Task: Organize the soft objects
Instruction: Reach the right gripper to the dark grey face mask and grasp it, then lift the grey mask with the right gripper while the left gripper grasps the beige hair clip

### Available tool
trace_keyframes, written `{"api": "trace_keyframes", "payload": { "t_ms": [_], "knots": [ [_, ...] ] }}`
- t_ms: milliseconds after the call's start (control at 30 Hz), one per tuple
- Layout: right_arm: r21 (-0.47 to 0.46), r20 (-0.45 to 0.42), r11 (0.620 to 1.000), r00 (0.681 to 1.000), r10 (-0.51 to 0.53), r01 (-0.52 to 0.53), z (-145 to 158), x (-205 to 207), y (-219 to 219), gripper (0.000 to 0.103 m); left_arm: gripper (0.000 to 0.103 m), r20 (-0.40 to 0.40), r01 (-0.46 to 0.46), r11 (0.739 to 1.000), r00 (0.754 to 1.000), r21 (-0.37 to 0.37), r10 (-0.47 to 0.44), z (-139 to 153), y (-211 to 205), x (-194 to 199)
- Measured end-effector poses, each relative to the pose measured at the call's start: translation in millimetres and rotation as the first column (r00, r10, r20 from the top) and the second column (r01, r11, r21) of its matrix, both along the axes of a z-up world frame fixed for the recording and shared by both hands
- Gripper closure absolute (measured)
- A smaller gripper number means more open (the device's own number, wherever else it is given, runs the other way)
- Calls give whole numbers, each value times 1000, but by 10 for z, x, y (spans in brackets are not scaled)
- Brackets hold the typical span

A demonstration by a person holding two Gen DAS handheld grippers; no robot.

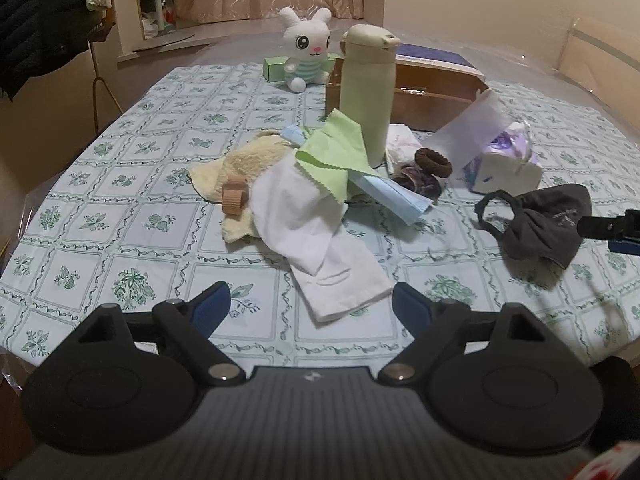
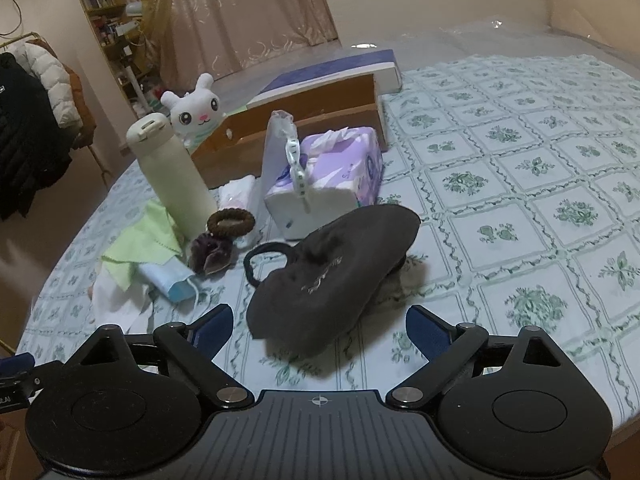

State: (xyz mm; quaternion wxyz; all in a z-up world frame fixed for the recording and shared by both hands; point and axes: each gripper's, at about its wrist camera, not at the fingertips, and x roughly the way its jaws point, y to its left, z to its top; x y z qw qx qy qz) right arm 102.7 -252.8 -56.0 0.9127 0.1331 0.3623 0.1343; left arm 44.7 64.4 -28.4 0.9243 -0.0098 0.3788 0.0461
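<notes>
A pile of soft things lies mid-table: a white cloth (image 1: 312,232), a green cloth (image 1: 332,152), a yellow towel (image 1: 240,164), a blue face mask (image 1: 394,196), a brown hair tie (image 1: 433,162) and a purple scrunchie (image 1: 416,182). A dark grey eye mask (image 1: 544,220) lies to the right. My left gripper (image 1: 311,304) is open, just before the white cloth. My right gripper (image 2: 319,322) is open, its jaws either side of the near end of the dark eye mask (image 2: 336,272). The right gripper's tip shows at the left wrist view's right edge (image 1: 608,226).
A pale green flask (image 1: 370,92) stands upright behind the pile. A tissue pack (image 2: 328,180) sits beside it, a brown wooden box (image 1: 436,100) and a plush rabbit (image 1: 306,52) further back. A green box (image 1: 276,68) lies by the rabbit. The floral tablecloth (image 1: 120,220) covers the table.
</notes>
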Motion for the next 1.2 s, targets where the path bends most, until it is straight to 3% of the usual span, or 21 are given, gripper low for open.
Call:
{"api": "trace_keyframes", "payload": {
  "t_ms": [300,500,600,667,767,867,1033,1200],
  "knots": [
    [6,-2,1000,1000,-18,18,-122,304,33,12,18,1,-21,1000,1000,5,21,-79,125,102],
    [-1,-41,999,998,-43,43,-293,481,44,20,19,-11,-44,999,999,-4,44,-141,227,138],
    [16,-66,998,996,-58,59,-374,547,18,32,21,-16,-51,999,999,-8,51,-166,273,165],
    [24,-79,998,995,-60,62,-414,575,9,60,23,-19,-53,999,998,-12,53,-177,296,192],
    [50,-88,996,994,-65,69,-430,589,-52,83,25,-22,-56,998,998,-12,56,-192,345,220],
    [95,-54,993,996,-68,73,-352,545,-166,89,26,-18,-64,998,998,-1,64,-192,410,253],
    [90,14,993,997,-75,74,-114,469,-272,90,31,-23,-73,997,997,-14,72,-206,555,339],
    [61,56,997,997,-49,46,70,386,-237,90,51,-15,-58,998,998,16,58,-253,680,506]
  ]
}}
